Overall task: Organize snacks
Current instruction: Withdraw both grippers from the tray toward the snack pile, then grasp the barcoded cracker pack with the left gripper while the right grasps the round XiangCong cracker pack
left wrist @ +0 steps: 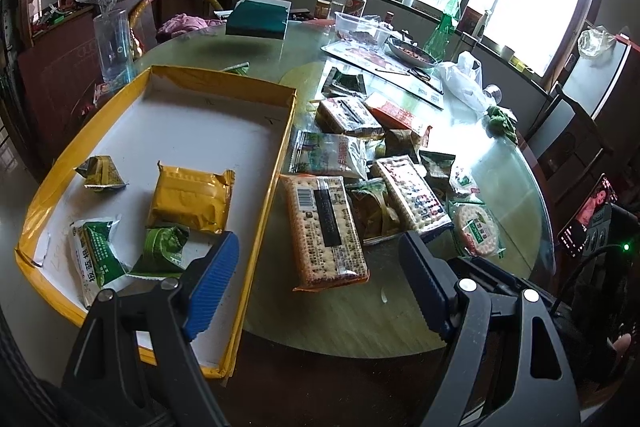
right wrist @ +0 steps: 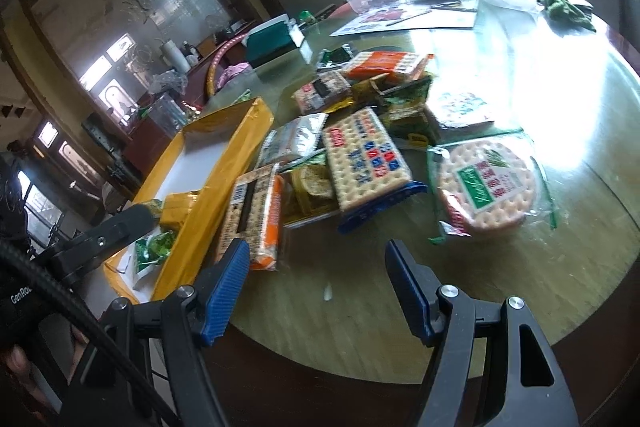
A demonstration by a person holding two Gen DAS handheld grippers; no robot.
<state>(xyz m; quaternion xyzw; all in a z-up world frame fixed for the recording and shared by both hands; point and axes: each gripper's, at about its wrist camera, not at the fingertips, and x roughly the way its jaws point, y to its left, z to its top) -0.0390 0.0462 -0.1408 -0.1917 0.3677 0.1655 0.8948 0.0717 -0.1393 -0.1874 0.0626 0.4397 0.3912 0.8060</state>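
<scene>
Daylight from wide windows was thrown across a round glass-topped table (left wrist: 360,311) crowded with clutter. At the left, a shallow yellow-edged box (left wrist: 264,195) was seen, and only a start had been made on it: four packets were counted inside, a small green one at the far left, a white-and-green sachet (left wrist: 94,255) near the front, a second green packet beside it, and a yellow packet (left wrist: 190,199) in the middle. Most of the white floor of the box was left bare.

Just right of the box, touching or nearly touching its wall, a long cracker pack (left wrist: 326,231) was laid flat. Further right a loose heap of snacks (left wrist: 384,163) was left unsorted, a blue-edged cracker pack (right wrist: 366,161) and a round cracker pack (right wrist: 486,187) among them. By this count, the larger share of the work was judged undone.

The left gripper (left wrist: 320,291) was held with its jaws wide apart and nothing between them, one finger over the box's front corner, the long cracker pack just ahead of the gap. The right gripper (right wrist: 316,291) was likewise parted and empty, above bare table, the heap just beyond its tips.
</scene>
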